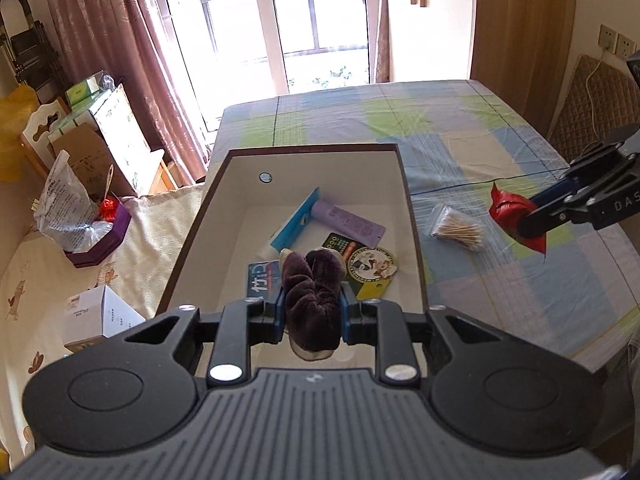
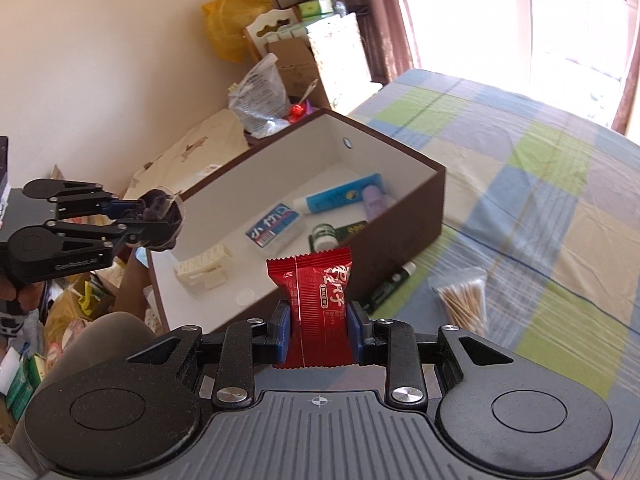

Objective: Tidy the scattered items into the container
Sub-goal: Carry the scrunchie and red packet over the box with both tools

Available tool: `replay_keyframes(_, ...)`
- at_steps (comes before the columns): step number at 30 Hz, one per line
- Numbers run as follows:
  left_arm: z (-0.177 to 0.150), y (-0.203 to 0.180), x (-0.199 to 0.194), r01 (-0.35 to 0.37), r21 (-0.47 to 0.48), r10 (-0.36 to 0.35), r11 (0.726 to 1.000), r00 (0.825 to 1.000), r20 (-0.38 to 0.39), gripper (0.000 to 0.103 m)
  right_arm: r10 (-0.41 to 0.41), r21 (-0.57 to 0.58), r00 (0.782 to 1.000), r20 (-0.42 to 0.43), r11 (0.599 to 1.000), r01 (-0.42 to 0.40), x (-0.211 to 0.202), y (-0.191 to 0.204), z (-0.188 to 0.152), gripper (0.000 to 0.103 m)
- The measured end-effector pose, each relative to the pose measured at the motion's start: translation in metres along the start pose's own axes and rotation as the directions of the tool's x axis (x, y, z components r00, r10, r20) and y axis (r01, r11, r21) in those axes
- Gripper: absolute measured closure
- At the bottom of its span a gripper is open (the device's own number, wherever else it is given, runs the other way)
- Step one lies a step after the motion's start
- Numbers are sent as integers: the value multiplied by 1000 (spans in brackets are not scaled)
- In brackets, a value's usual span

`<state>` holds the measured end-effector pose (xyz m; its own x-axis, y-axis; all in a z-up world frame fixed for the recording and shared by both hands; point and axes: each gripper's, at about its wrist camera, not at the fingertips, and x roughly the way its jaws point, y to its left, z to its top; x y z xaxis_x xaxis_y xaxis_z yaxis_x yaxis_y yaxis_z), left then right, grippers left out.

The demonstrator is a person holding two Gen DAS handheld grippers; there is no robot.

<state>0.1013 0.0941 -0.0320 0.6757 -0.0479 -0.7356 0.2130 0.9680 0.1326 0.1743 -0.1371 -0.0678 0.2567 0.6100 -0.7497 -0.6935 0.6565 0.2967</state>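
Observation:
A brown box with a white inside stands on the checked cloth. It holds a blue tube, a purple tube, a blue packet and a white plastic piece. My left gripper is shut on a dark brown plush toy, held above the box's near end. My right gripper is shut on a red snack packet, held above the cloth to the right of the box.
A bag of cotton swabs and a dark tube lie on the cloth beside the box. Left of the table are cardboard boxes, a plastic bag and a purple tray. A window is behind.

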Motion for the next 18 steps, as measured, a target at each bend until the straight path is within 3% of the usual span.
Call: replay_keyframes(18, -13, 34, 17, -39, -25, 38, 999, 999, -34, 82, 77, -110, 997, -11, 991, -77, 32, 39, 37, 71)
